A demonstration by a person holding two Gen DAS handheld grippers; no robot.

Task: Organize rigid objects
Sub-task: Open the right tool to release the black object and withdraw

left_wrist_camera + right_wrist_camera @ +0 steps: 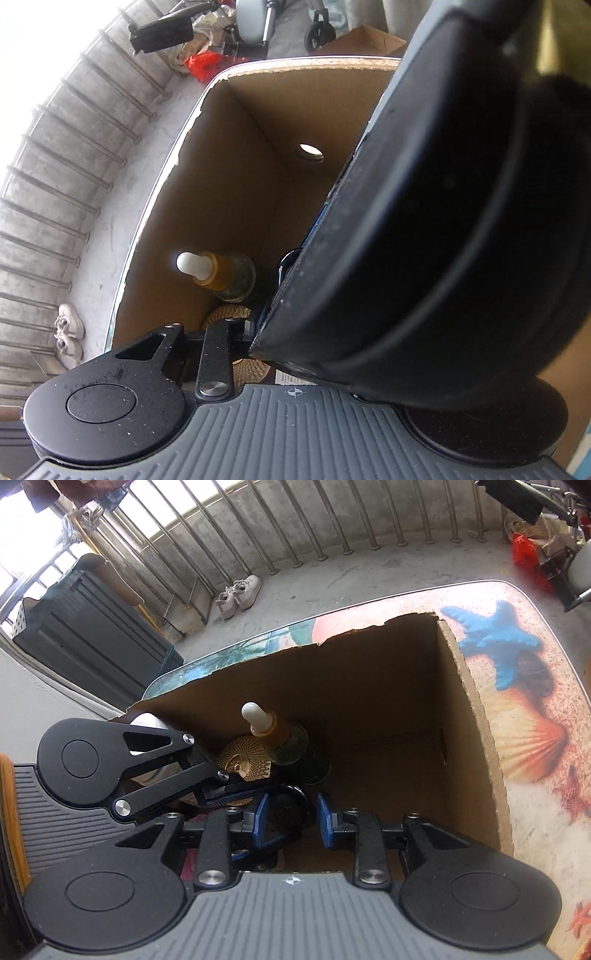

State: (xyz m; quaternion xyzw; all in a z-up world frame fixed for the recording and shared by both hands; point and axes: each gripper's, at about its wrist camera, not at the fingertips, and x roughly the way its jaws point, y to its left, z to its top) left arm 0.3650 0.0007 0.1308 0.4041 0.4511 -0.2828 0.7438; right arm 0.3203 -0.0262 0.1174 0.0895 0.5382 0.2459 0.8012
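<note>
Both my grippers point down into the box (476, 686) that stands on the table (535, 738) with the starfish print. My right gripper (290, 821) has its blue pads (324, 821) parted, with a black looped thing (291, 805) lying low in the gap; the pads do not press on it. My left gripper (236, 795) reaches in from the left, just beside the right one. In its own view the right gripper's dark body blocks most of the frame, and I cannot tell whether the left jaws are open or hold anything. Inside the box, against the left wall, a dropper bottle (284, 744) leans with its white bulb (251, 712) up, green glass below an amber collar. A gold patterned lid (242, 762) sits touching it, next to the left gripper's finger. Something white (147, 722) shows behind that gripper's arm, too hidden to name. Across the floor a pair of shoes (238, 596) rests by the railing (295, 528).
</note>
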